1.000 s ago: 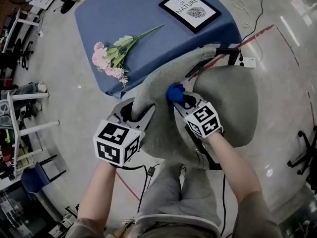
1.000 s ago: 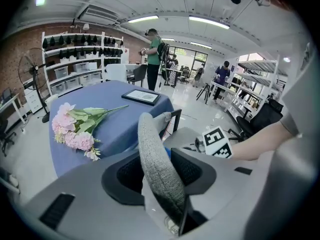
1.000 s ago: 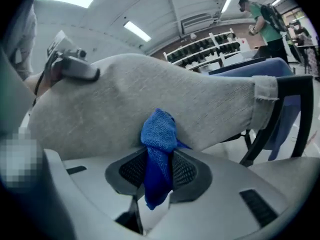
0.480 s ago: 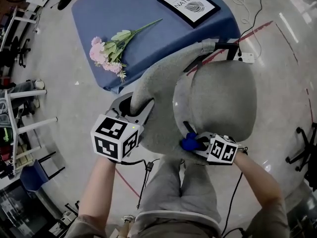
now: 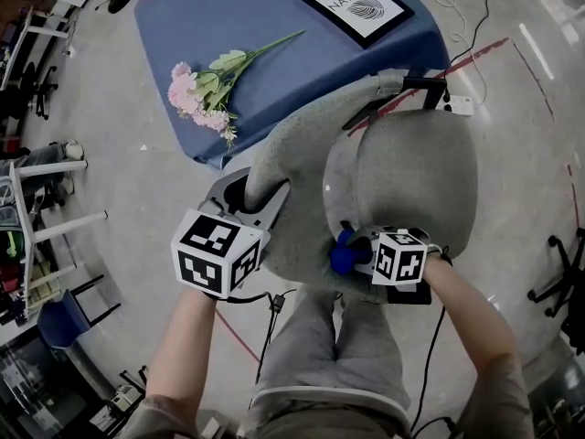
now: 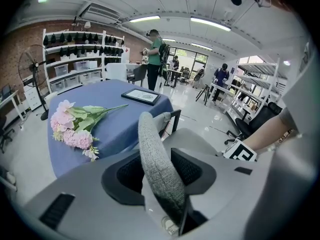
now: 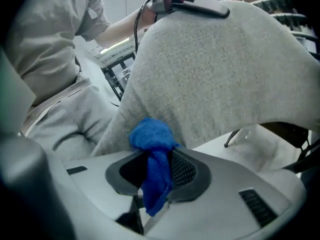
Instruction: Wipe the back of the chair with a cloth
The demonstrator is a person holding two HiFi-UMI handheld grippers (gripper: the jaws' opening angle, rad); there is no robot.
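**Cloth (image 7: 150,136) against the back (image 5: 292,154)**

Right gripper (image 7: 155,181): jaws pinched tight on the blue cloth, bunched end touching the grey back (low, beside the person's legs). Left gripper (image 6: 160,176): jaws part open, clamped over the back's edge. Beyond: flowers (image 5: 206,99) on the blue tabletop (image 5: 256,16).

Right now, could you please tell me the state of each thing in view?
chair back: upright, top edge clamped.
left gripper: shut on the chair back.
blue cloth: bunched, pressed against the chair back.
right gripper: shut on the blue cloth.
flowers: lying on the table.
framed picture: lying flat on the table.
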